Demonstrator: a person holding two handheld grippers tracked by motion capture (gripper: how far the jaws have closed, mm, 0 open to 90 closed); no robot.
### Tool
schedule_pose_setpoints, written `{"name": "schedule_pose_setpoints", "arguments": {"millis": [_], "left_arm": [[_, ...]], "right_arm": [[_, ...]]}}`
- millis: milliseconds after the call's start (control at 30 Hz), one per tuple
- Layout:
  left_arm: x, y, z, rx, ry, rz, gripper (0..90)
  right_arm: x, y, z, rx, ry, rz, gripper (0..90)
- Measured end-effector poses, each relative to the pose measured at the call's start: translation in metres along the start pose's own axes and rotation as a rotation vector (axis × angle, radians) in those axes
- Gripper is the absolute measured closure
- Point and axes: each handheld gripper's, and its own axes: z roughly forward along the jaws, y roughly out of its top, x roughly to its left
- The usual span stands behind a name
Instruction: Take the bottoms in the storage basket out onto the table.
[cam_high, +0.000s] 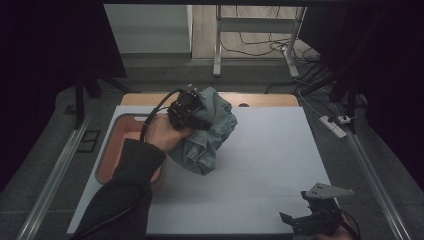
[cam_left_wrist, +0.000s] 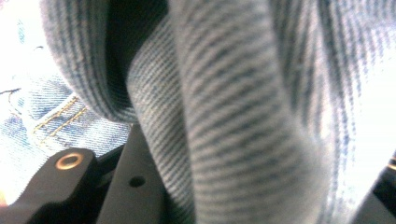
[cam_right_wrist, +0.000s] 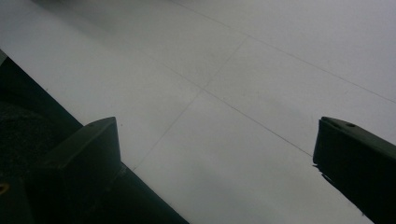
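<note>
Bench: pale grey-white top, matte, faint seam lines crossing it in the right gripper view; a strip of wood-coloured edge shows at its far side. A salmon-pink basin sits at the bench's left edge, partly under my left sleeve.

My left tool is raised over the far-left part of the bench, just right of the basin, clamped on a bunched denim garment. The cloth hangs in folds off the tool, its lowest fold near or on the bench top; I cannot tell which. In the left gripper view, ribbed blue-grey fabric is packed against the black jaw, with a run of orange stitching at the left.

My right tool is at the near right corner, well apart from the garment, grey three-cornered plate on top. Its jaws stand wide apart over bare bench, nothing between them.

Room: dim. Dark curtains on both sides, grey carpet around the bench, metal rails along the floor left and right. Beyond the far edge, a metal frame leg, loose cables on a light floor, and a white power strip at right.
</note>
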Motion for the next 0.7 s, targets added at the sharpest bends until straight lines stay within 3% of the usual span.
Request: {"name": "schedule_pose_setpoints", "arguments": {"millis": [700], "left_arm": [[-0.021, 0.009, 0.048, 0.022, -0.028, 0.036, 68.1]], "right_arm": [[0.001, 0.0, 0.0, 0.003, 0.001, -0.006, 0.7]]}}
